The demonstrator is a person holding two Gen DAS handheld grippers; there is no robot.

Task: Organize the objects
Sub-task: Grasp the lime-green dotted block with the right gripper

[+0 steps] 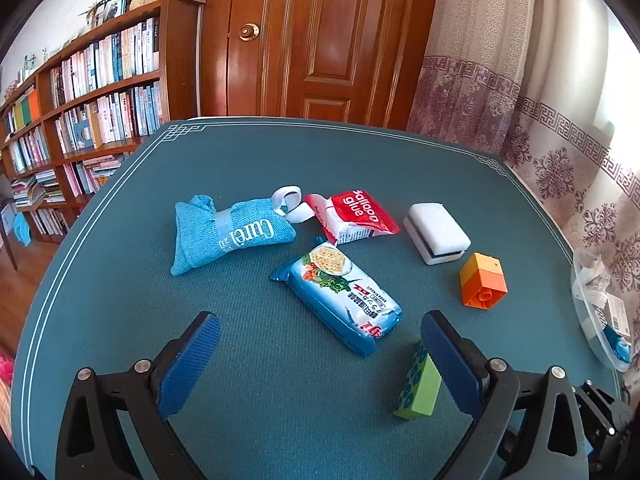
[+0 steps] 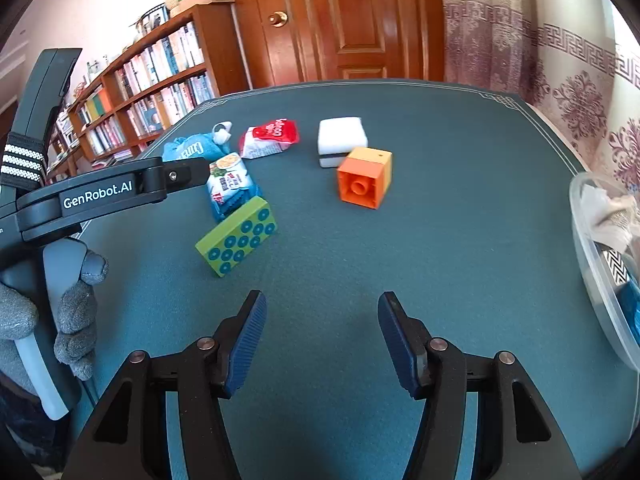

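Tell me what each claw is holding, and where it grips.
Nothing is held: the left claw and right claw both stand open over bare table.

Each black plastic tool (image 2: 322, 336) carries ribbed blue pads and silver screws; a grey knitted glove (image 2: 76, 312) grips the "GenRobot.AI"-marked left tool (image 1: 320, 344).

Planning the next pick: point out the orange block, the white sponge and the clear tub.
Orange plastic block (image 2: 362, 180): right wrist view, open underside.
White rectangular sponge (image 1: 436, 224): left wrist view, top face.
Clear plastic tub (image 2: 592, 276): right wrist view, near rim.
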